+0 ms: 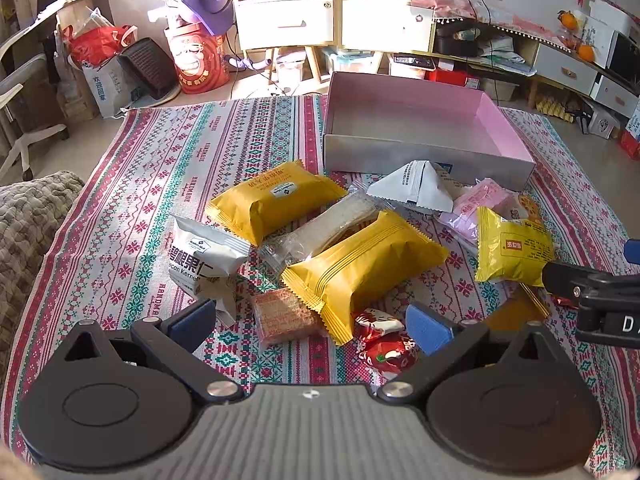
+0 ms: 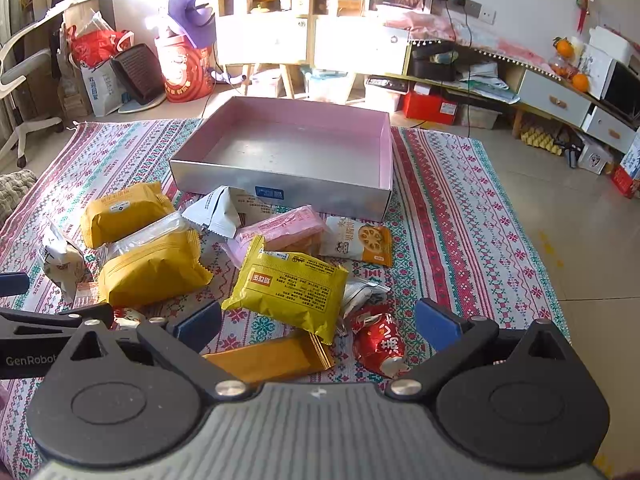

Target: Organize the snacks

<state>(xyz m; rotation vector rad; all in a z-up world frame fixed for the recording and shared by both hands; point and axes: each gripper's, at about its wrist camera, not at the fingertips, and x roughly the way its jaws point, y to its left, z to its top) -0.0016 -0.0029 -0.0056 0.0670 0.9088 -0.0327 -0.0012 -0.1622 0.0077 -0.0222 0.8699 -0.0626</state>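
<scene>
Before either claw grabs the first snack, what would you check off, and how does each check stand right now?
1. Box has nothing inside: ok.
2. Left gripper open, holding nothing: ok.
3. Right gripper open, holding nothing: ok.
4. Yellow packet lies just ahead of the right gripper, top uncovered: ok.
5. Packets lie separate: not ok, several overlap in the pile.
6. Two grippers apart from each other: ok, though close side by side.

The shallow silver cardboard box with pink inner walls (image 2: 288, 152) lies open-topped and empty, while crowded snack packets (image 2: 286, 286) block its near wall.
</scene>
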